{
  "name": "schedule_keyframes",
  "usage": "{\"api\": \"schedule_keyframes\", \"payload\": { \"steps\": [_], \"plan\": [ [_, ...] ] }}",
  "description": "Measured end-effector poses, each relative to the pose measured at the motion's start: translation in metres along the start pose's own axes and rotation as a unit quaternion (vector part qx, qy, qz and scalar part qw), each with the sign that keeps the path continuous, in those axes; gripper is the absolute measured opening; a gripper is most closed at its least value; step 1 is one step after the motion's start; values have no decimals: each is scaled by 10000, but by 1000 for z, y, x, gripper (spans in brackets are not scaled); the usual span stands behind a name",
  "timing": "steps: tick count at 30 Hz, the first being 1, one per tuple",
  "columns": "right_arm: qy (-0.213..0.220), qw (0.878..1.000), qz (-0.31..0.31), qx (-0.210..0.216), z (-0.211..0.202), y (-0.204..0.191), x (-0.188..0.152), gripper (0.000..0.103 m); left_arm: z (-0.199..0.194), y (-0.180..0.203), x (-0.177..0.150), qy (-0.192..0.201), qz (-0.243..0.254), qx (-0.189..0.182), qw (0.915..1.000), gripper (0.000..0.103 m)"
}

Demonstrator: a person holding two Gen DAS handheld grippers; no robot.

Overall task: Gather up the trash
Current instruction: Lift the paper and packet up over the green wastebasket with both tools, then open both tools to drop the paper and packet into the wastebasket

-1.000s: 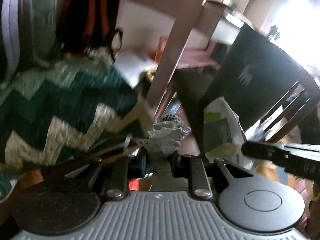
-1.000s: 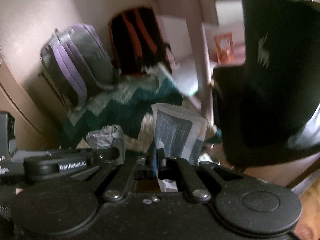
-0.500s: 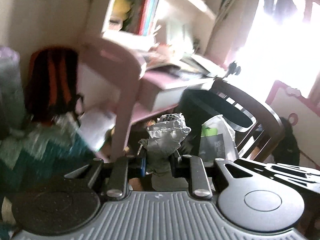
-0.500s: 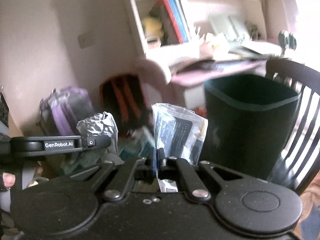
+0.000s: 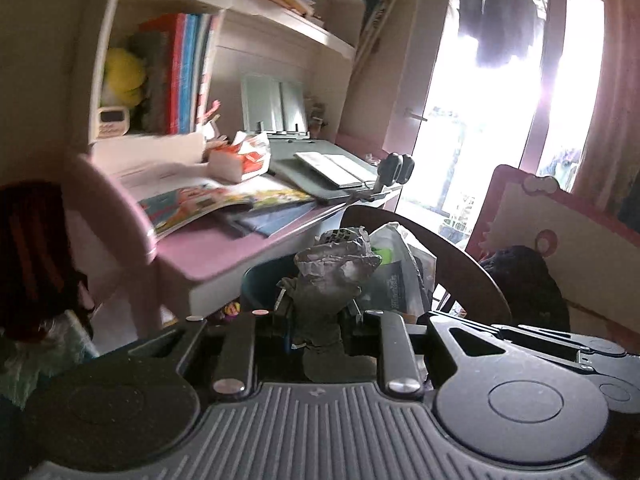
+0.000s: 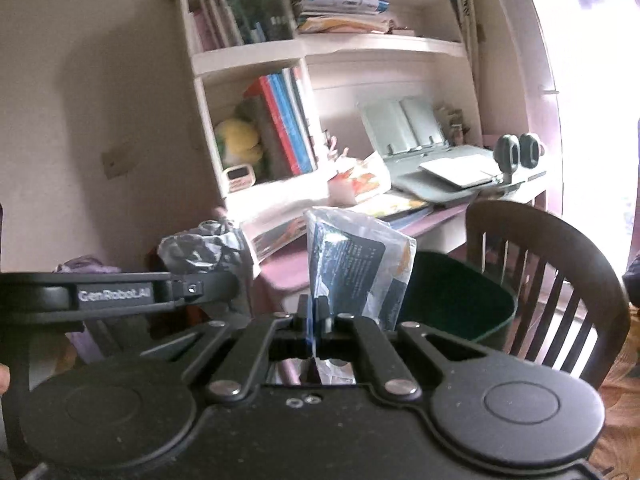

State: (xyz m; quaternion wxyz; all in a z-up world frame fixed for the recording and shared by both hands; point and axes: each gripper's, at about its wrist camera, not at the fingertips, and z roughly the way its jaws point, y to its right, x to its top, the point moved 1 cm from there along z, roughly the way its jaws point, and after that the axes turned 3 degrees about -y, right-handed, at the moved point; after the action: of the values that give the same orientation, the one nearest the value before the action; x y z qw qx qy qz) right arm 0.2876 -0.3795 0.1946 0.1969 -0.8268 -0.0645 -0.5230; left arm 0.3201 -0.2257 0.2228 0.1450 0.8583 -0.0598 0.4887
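My left gripper point(image 5: 320, 312) is shut on a crumpled grey foil wad point(image 5: 334, 276) that stands up between its fingers; the wad also shows in the right wrist view point(image 6: 200, 248). My right gripper point(image 6: 314, 312) is shut on a clear plastic wrapper with a dark printed label point(image 6: 356, 264), also seen in the left wrist view point(image 5: 394, 276). A dark green trash bin point(image 6: 452, 296) stands on the floor just right of and beyond the wrapper, its open top in view. Both grippers are held side by side, near the bin.
A pink desk point(image 5: 224, 252) with magazines, an orange snack wrapper point(image 5: 248, 152) and a book stand is ahead. A white bookshelf point(image 6: 248, 120) stands behind it. A dark wooden chair point(image 6: 548, 280) is right of the bin. A backpack point(image 5: 32, 248) is at left.
Both grippers have lifted and tilted up from the zigzag blanket and backpacks on the floor toward the desk and shelf. The bin now sits lower in view. Both still hold their trash.
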Motion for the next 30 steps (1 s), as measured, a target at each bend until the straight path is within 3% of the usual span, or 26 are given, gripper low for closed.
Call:
{"api": "schedule_keyframes", "payload": {
  "steps": [11,24,30],
  "plan": [
    [-118,9991,234,-342,54,62,23,0,90,25,21,-234,285,149,9992,22],
    [-778,9943,610,-410,128,119,-5,1,187,16,-11,-925,403,326,9944,22],
    [-1053,9913,606,-505,142,123,-15,11,202,10,-19,-1086,478,412,9921,22]
  ]
}}
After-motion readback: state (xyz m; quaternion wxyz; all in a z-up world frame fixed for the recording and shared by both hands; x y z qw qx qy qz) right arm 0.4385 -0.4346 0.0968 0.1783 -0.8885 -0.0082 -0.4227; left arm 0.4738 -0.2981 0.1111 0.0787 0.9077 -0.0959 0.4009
